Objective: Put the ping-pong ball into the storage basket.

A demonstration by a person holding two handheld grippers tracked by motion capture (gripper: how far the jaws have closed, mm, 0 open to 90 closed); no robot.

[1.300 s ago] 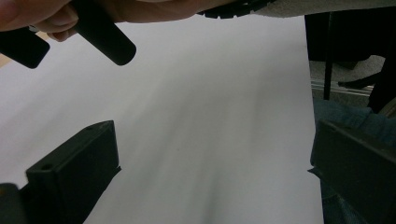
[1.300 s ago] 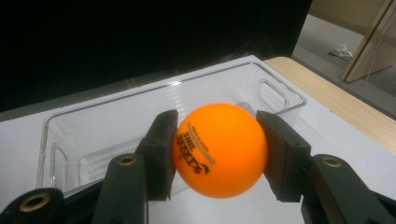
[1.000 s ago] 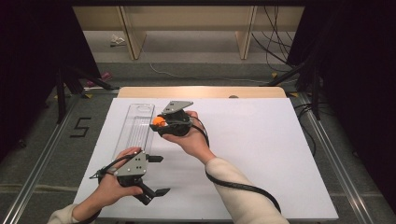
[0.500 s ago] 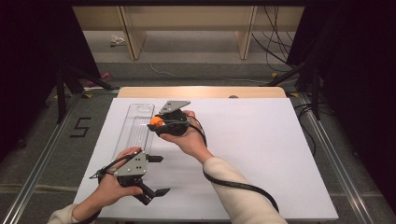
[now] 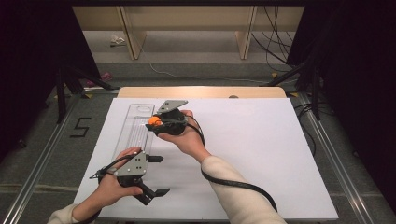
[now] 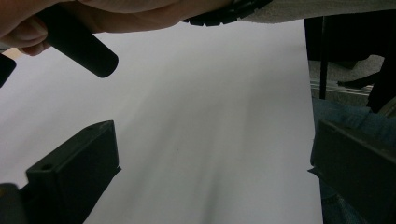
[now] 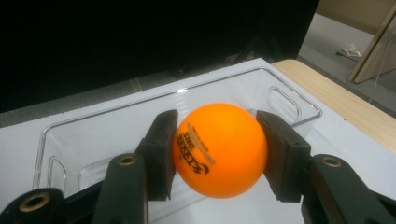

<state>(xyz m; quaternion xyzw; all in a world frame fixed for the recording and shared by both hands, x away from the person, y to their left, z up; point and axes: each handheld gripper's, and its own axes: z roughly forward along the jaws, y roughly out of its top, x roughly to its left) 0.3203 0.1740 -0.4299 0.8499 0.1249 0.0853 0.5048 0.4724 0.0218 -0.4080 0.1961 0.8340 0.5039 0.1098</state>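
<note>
Two grippers mid-frame, right gripper [image 7: 217, 149] clamped on orange ball [image 7: 220, 149] over clear tray [image 7: 60, 135], left gripper [image 5: 154, 175] lower left, jaws wide apart above white table [image 5: 261, 149].

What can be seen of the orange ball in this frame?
The orange ball is small, round and smooth, apparently plastic like a table tennis ball, with dark printed lettering on its side. It is whole and undented. The right gripper holds it clamped between its two black jaws, one pad pressing on each side. It hangs above the clear tray at the left of the white table, touching neither.
</note>
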